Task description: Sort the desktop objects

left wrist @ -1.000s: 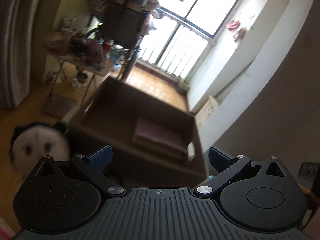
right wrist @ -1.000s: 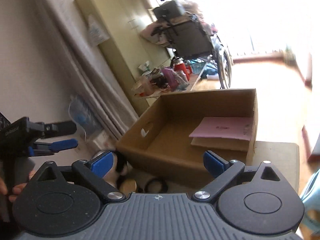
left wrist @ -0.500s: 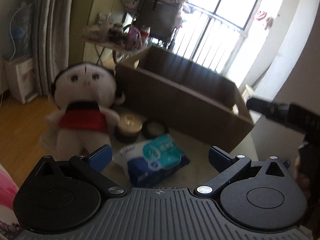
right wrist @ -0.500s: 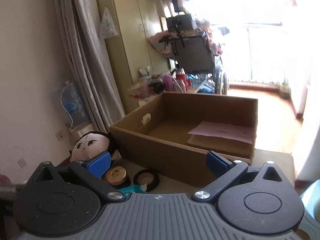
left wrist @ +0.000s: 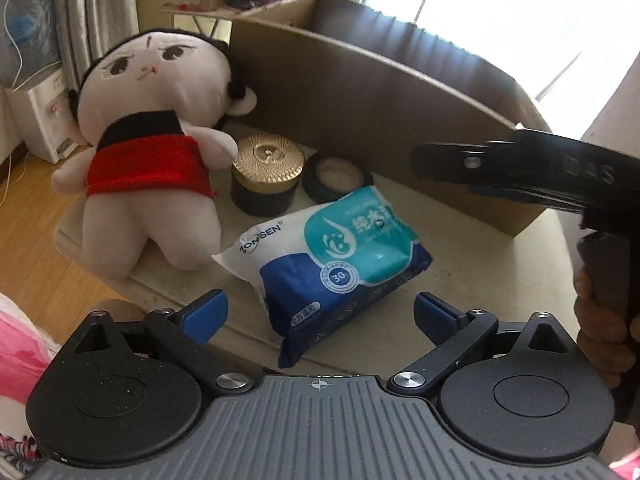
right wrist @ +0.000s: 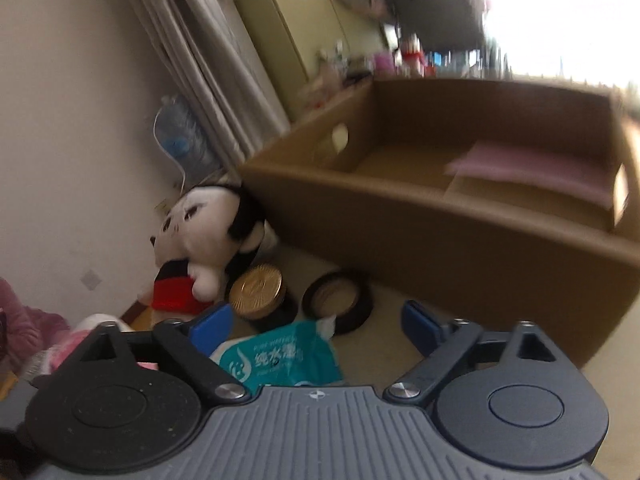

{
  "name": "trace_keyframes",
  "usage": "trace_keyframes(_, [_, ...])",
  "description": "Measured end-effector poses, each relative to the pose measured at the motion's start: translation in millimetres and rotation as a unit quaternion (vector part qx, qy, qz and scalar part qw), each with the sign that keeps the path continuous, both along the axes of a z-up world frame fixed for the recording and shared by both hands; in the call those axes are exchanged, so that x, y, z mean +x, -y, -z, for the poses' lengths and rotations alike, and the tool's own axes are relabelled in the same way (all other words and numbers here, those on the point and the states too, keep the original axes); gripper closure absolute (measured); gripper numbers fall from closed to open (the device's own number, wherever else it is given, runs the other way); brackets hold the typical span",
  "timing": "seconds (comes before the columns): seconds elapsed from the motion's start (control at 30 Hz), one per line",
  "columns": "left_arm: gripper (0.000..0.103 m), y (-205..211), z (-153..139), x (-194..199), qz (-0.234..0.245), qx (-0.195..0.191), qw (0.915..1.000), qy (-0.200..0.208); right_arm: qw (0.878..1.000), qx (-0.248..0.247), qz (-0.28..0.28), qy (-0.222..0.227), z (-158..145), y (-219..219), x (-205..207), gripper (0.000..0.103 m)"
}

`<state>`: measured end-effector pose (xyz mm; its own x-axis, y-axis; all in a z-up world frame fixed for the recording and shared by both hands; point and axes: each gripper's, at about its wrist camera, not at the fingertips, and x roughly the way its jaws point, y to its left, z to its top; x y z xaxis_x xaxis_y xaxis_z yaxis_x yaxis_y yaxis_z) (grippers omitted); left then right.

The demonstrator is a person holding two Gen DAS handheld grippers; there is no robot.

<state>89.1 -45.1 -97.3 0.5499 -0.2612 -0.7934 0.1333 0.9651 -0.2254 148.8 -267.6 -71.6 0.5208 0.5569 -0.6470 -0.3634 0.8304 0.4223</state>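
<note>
While both grippers now look down at the desk, where half a second ago they faced the room and the box, the sorting has reached its approach step; nothing is lifted yet.

Item 1. Left gripper (left wrist: 320,314): jaws wide apart, empty, hovering just short of the wipes. A second ago it saw mostly box and window; now the whole cluster fills its view.

Item 2. Right gripper (right wrist: 316,322): jaws wide apart, empty, tilted, its view blurred by motion. It also shows from the left wrist, at the right edge above the desk, with the hand (left wrist: 604,332) on its handle.

Item 3. Wipes (left wrist: 332,256): soft blue-and-teal pack, lying flat on the desk (left wrist: 480,264), nearest to both grippers and between the left fingers' line of reach. Likely first pick; the pack will sag if pinched at one corner.

Item 4. Jar (left wrist: 266,178): black, gold lid, just behind the wipes, touching the doll's arm.

Item 5. Tape (left wrist: 336,172): dark ring, flat, beside the jar.

Item 6. Doll (left wrist: 148,168): plush, red top, at the desk's left edge, head against the box.

Item 7. Box (right wrist: 460,216): open cardboard, farthest back, holding only a pink sheet (right wrist: 536,168) over a cardboard flap. Judged destination; all four items remain outside it.
</note>
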Motion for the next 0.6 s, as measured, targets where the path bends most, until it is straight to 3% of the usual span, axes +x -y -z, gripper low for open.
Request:
trace_keyframes(0.3, [0.008,3,9,6,0.02,-0.027,0.999,-0.028,0.99,0.066,-0.03,-0.118,35,-3,16,0.033])
trace_keyframes(0.6, [0.007,6,8,0,0.037,-0.028,0.9987,-0.02,0.988,0.077,-0.027,-0.132,34,2,-6,0.035])
